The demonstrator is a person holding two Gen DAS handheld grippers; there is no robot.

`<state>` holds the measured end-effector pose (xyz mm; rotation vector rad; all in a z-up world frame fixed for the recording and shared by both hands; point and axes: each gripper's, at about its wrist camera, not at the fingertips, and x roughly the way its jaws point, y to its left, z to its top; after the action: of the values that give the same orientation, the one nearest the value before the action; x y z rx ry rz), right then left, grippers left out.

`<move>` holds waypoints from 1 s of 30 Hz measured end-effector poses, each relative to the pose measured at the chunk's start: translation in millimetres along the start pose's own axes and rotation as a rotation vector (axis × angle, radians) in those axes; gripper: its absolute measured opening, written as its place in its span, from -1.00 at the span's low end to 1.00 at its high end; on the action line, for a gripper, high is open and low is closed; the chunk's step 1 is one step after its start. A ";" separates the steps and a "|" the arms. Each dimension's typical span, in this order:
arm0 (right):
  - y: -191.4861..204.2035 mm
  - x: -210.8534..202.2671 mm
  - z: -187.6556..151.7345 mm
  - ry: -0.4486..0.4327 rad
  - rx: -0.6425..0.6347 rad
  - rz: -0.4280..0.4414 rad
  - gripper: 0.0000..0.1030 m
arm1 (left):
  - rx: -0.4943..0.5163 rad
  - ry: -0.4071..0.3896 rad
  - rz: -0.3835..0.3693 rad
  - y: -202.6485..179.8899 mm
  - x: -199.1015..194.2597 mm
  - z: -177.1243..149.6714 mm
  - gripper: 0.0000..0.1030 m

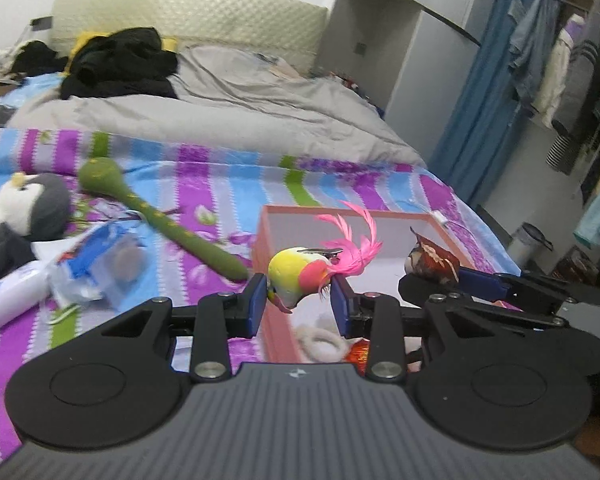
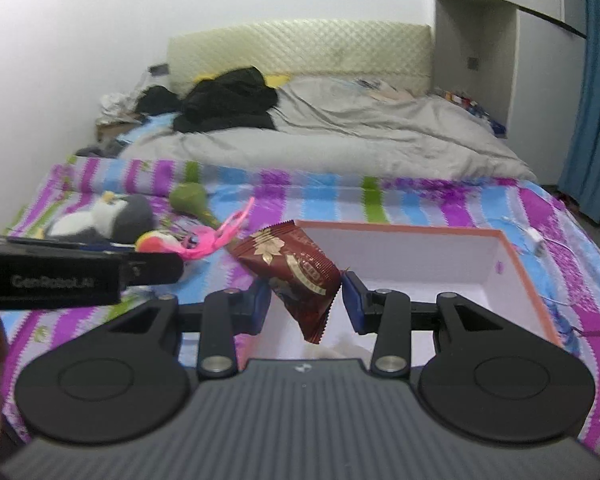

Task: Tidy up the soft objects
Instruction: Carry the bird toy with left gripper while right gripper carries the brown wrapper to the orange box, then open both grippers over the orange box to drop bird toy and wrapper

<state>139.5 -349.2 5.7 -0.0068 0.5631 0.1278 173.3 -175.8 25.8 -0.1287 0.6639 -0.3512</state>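
The left gripper (image 1: 299, 300) is pinching a toy bird (image 1: 296, 276) with pink feathers above the pink box (image 1: 278, 320). At its three o'clock, the right gripper (image 2: 306, 300) is pinching a maroon snack packet (image 2: 296, 276) over the same box.

Below the left gripper (image 1: 299, 300), its own body hides the near half of the pink box (image 1: 260, 240), so of the white fluffy thing (image 1: 320, 342) and the orange shiny thing (image 1: 359, 354) between the jaws only scraps show. Far left of those jaws, the penguin plush (image 1: 24, 216) and a white tube (image 1: 8, 300) run off the edge. From the right gripper (image 2: 304, 304), the wrapper's (image 2: 296, 276) print is too blurred to read, and the toy bird (image 2: 156, 242) sits half behind the other gripper.
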 end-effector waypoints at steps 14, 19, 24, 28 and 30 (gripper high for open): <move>-88.6 70.7 -25.4 0.264 0.138 -0.087 -0.17 | 0.101 0.172 -0.044 -51.0 110.7 13.8 -0.22; -107.9 87.2 -43.2 0.324 0.181 -0.088 -0.17 | 0.108 0.268 -0.039 -58.0 145.5 8.7 -0.22; -118.8 95.1 -50.7 0.361 0.202 -0.101 -0.16 | 0.090 0.319 -0.037 -57.8 162.3 -1.5 -0.22; -124.9 93.6 -54.5 0.373 0.215 -0.100 -0.14 | 0.086 0.343 -0.043 -59.3 169.3 -9.0 -0.20; -126.6 93.3 -55.6 0.381 0.219 -0.103 -0.02 | 0.090 0.353 -0.044 -61.9 169.9 -10.4 -0.15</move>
<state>203.7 -466.0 -94.6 0.1554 0.9538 -0.0380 273.9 -294.6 -66.8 0.0059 0.9929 -0.4509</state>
